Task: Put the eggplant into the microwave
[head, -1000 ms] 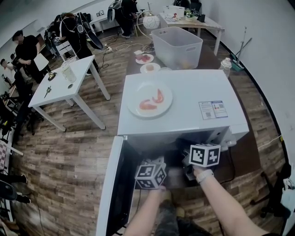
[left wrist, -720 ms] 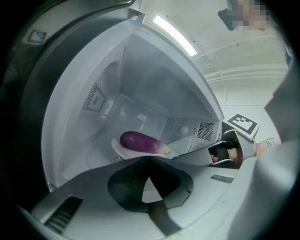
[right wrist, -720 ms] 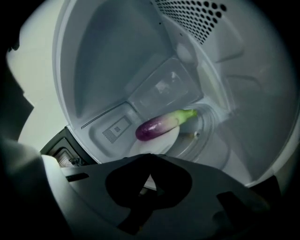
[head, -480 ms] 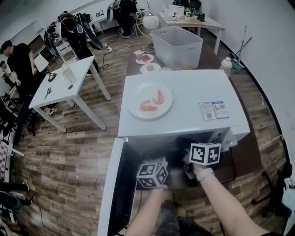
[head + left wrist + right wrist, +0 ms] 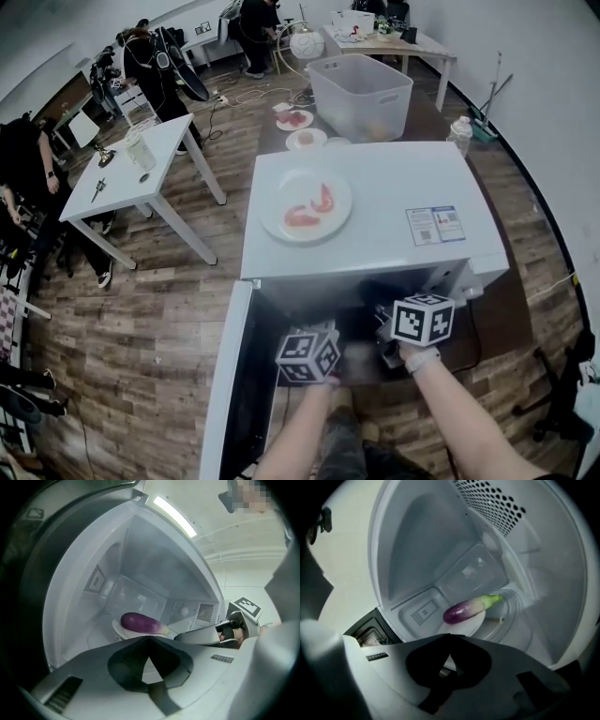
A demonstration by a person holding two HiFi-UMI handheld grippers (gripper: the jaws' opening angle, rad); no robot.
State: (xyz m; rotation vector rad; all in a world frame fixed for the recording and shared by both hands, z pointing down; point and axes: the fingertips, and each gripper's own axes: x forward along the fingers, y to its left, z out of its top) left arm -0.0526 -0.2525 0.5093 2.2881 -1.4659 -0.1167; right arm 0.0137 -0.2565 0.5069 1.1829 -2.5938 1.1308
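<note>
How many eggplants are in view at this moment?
1. The eggplant lies on the white plate inside the open microwave. The bin behind it may hide others.

Saw a white microwave (image 5: 375,202) in the middle of the frame, door (image 5: 225,375) open at the lower left. Found a white plate (image 5: 277,192) with red food (image 5: 309,208) on its flat top. Found a small plate (image 5: 464,625) inside, with the purple eggplant (image 5: 466,609) lying on it. Saw a dark table (image 5: 431,112) under it, with a big clear bin (image 5: 361,94) near the top. Spotted a white table (image 5: 122,183) at the upper left, with a jar (image 5: 139,148) on it.
</note>
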